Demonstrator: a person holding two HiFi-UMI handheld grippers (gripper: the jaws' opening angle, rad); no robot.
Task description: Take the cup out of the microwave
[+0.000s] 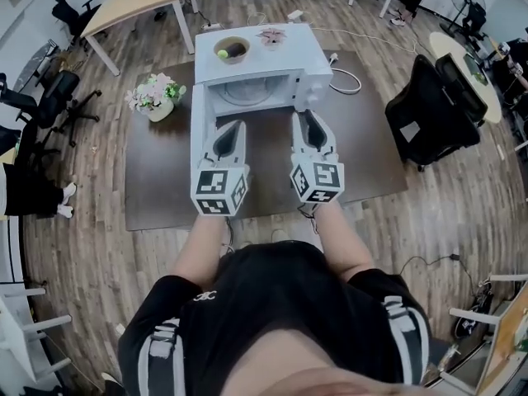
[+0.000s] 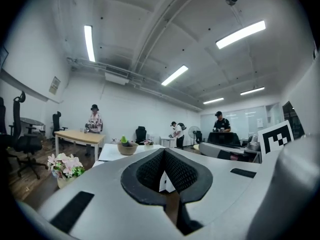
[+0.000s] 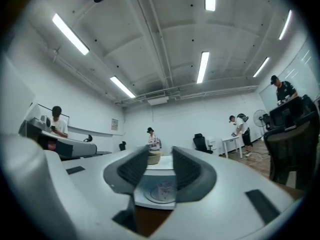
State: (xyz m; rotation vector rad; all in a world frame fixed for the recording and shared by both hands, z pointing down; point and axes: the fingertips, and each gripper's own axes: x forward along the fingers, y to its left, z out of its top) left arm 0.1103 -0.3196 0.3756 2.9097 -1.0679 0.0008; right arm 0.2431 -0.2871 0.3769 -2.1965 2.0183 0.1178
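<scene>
Pointing both tools at the open microwave.
The cup sits inside, blurry, mid-frame. Right gripper jaws a little apart, empty; left gripper jaws together.

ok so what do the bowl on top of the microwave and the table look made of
Bowl: likely wood or matte ceramic; it is plain brown and dull, with no glare. Table: probably wood or wood-look laminate; it is dark brown and smooth, with a faint sheen.
</scene>
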